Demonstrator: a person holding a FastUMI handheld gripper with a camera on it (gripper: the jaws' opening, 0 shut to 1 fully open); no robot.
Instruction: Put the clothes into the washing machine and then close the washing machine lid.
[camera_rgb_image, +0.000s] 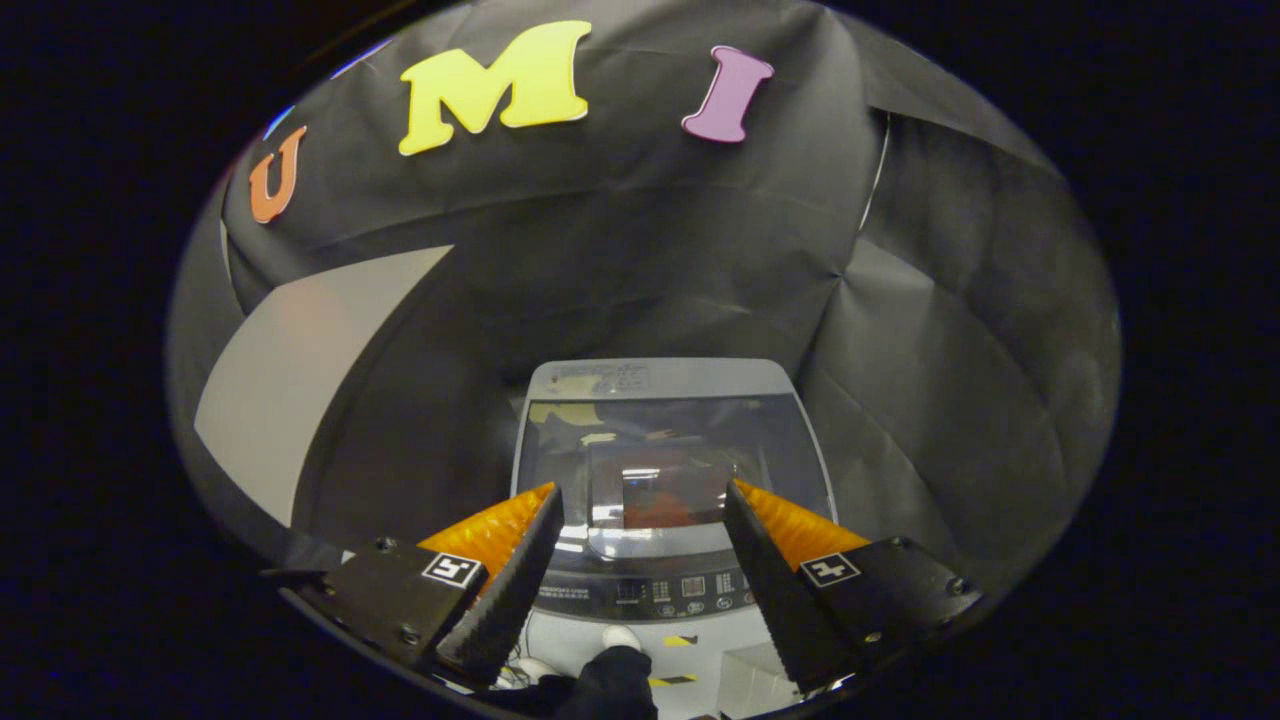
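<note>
Looking down at the washing machine (672, 470), lid (672, 455) apparently lying flat and shut already, something reddish showing through its window, likely the clothes (665, 505). Hovering above its control panel (650, 592), gripper (640, 500) jaws spread wide, pinching nothing. Seeming basically finished.

the camera sits on the gripper (640, 500) and looks forward and a little down along its two parted fingers (510, 570). it faces the front of the washing machine (670, 480), standing near, above the closed lid (670, 450).
</note>
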